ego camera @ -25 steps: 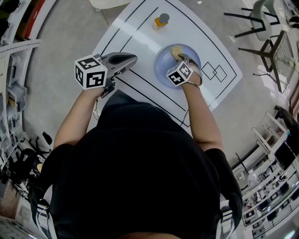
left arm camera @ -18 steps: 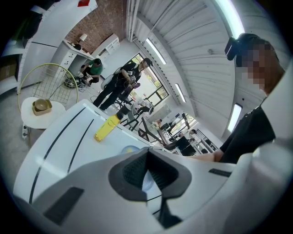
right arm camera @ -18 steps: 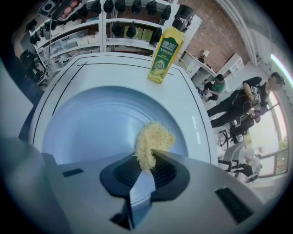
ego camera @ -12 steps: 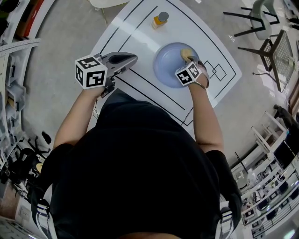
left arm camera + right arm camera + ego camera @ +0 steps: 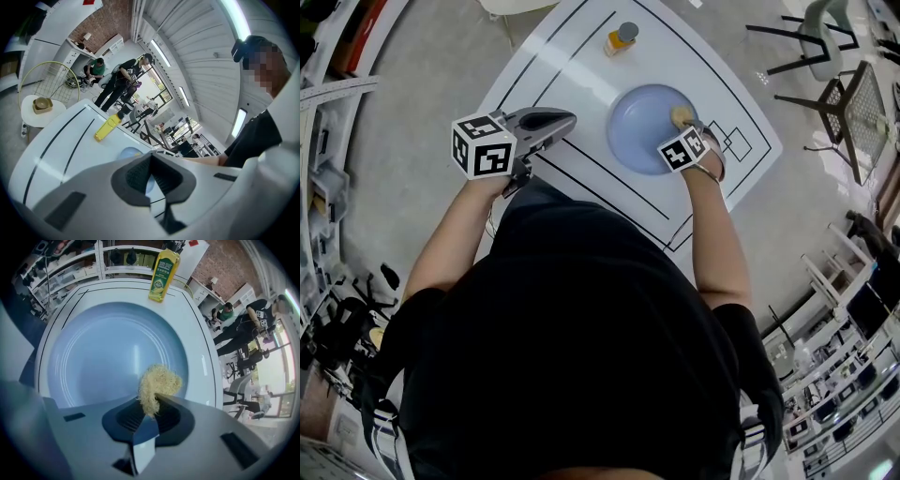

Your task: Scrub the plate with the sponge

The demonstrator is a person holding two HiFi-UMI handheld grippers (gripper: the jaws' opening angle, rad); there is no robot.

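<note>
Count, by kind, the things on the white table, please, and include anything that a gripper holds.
plate: 1
sponge: 1
bottle: 1
Total: 3

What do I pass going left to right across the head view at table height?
left tool → plate → sponge → black mesh chair
</note>
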